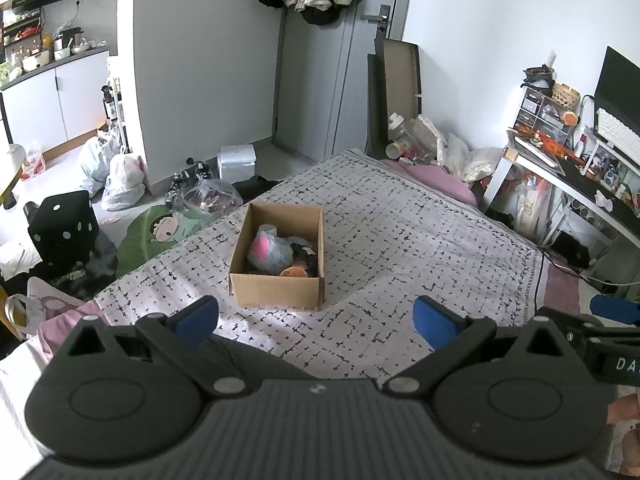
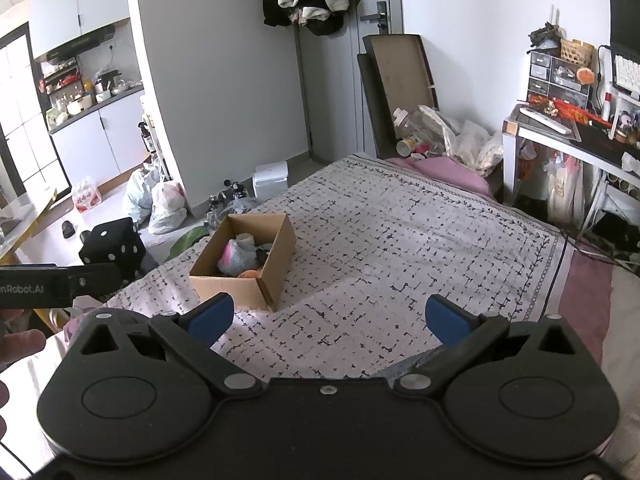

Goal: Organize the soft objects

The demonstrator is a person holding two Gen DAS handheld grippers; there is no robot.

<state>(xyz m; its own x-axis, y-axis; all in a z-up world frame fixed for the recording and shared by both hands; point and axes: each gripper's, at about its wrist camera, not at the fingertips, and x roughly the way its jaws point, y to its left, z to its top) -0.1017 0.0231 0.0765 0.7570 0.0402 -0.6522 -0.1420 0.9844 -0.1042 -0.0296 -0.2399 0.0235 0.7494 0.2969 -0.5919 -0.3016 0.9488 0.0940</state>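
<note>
Both tools spread wide and empty over the bed; soft objects lie in the cardboard box.

In the left wrist view, the left tool [image 1: 316, 320] fills the lower frame, its blue pads [image 1: 196, 318] well apart with nothing between them. The cardboard box [image 1: 276, 292] stands at frame centre on the patterned bedspread [image 1: 420, 232], holding a grey-and-pink plush toy [image 1: 268, 254] and an orange soft item [image 1: 294, 272] (other contents too dark to identify). In the right wrist view, the right tool [image 2: 330, 318] is likewise spread and empty; the box sits left of centre. A black dice cushion [image 2: 114, 248] lies on the floor at mid-left.
</note>
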